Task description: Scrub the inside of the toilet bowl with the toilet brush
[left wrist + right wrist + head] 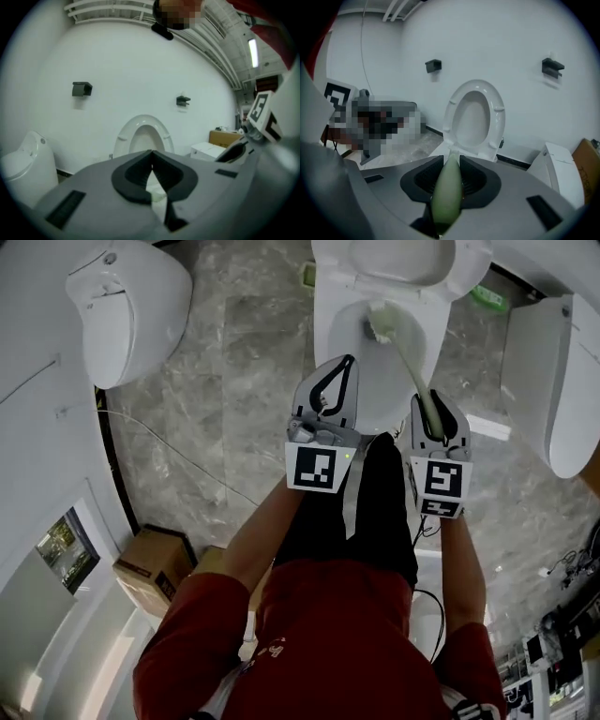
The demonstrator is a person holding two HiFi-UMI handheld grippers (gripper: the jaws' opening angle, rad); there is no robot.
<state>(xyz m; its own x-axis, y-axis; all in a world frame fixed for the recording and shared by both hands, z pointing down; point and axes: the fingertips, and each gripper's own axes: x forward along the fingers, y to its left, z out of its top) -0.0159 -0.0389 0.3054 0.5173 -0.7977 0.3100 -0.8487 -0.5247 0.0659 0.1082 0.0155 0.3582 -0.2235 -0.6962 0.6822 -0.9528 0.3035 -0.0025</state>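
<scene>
The white toilet [330, 306] stands ahead of me with seat and lid [476, 117] raised. Inside the bowl [412, 329] sits the pale bristle head of the toilet brush [380, 326]. Its pale green handle [447, 190] runs back between the jaws of my right gripper [434, 399], which is shut on it. My left gripper [348, 360] hovers over the bowl's front rim, left of the brush. It is shut with its tips touching and holds nothing. In the left gripper view the raised seat [143, 136] shows beyond the closed tips [151, 153].
Other white toilets stand at the left [131, 306] and right [553, 381]. A cardboard box [155, 563] sits on the marble floor behind me at the left, and a thin cable [178, 451] crosses the floor. Black fixtures [433, 64] hang on the wall.
</scene>
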